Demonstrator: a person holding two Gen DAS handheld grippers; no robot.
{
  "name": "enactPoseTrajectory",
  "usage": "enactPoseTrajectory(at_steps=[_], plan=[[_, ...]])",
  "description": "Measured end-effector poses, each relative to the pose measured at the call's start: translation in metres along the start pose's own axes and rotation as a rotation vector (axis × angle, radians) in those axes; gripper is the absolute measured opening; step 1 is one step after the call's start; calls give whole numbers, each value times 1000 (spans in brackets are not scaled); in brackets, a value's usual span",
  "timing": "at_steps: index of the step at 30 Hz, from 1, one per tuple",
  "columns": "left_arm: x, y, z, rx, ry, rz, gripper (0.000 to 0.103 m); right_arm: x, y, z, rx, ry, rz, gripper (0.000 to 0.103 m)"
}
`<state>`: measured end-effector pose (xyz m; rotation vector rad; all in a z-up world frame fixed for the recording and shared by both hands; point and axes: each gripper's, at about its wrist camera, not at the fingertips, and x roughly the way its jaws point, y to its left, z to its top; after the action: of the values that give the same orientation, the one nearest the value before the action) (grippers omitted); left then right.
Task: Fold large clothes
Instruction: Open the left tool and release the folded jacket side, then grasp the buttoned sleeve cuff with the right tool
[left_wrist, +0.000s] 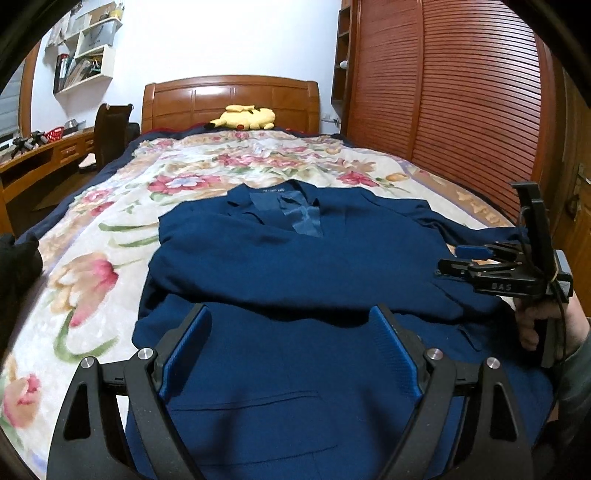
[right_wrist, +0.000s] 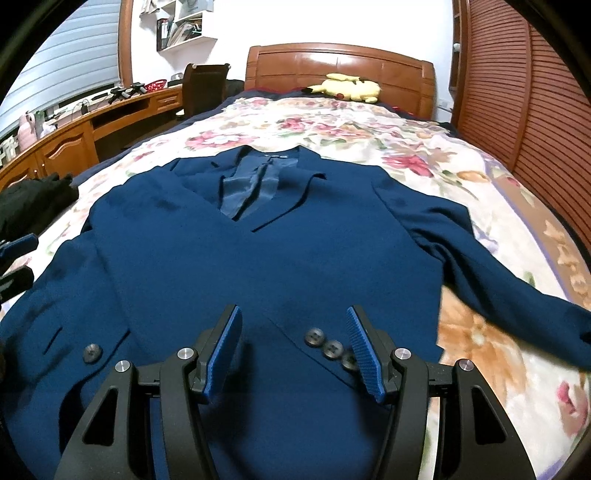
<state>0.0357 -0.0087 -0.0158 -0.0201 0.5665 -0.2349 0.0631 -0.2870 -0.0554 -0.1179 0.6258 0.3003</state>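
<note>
A blue jacket (right_wrist: 229, 266) is spread flat on the flowered blanket (right_wrist: 332, 125), filling the frame's centre. The left gripper (left_wrist: 291, 321) and right gripper (right_wrist: 293, 325) are held above it, fingers spread, nothing pinched. 3 sleeve buttons (right_wrist: 332, 347) are seen at lower centre.

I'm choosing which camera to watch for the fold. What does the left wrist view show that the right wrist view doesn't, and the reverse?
Only the left wrist view shows the whole right gripper, held in a hand over the jacket's right side, and a jacket pocket slit. Only the right wrist view shows the cuff buttons, the sleeve stretched out to the right, and a single front button. Both show the blue jacket lying front up on the floral blanket, the yellow plush toy by the headboard, and open jaws holding nothing.
</note>
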Motion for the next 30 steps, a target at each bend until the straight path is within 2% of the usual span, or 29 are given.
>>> enactPoseTrajectory(at_steps=[6, 13, 20, 24, 27, 29, 30], plan=[[-7, -8, -1, 38, -25, 3, 88, -24, -21, -4, 39, -30, -38, 61], [-17, -22, 4, 66, -60, -38, 88, -25, -48, 5, 59, -13, -168, 61], [-14, -32, 4, 97, -63, -53, 88, -31, -72, 19, 67, -28, -231, 61], [-17, -34, 4, 98, -66, -64, 88, -29, -93, 24, 52, 14, -294, 61], [-17, -33, 4, 93, -66, -65, 88, -31, -118, 31, 106, 20, -337, 61], [-18, -33, 4, 88, -66, -66, 88, -31, -135, 34, 143, 22, -373, 68], [-18, -33, 4, 87, -67, -66, 88, -31, -141, 34, 156, 25, -389, 69]])
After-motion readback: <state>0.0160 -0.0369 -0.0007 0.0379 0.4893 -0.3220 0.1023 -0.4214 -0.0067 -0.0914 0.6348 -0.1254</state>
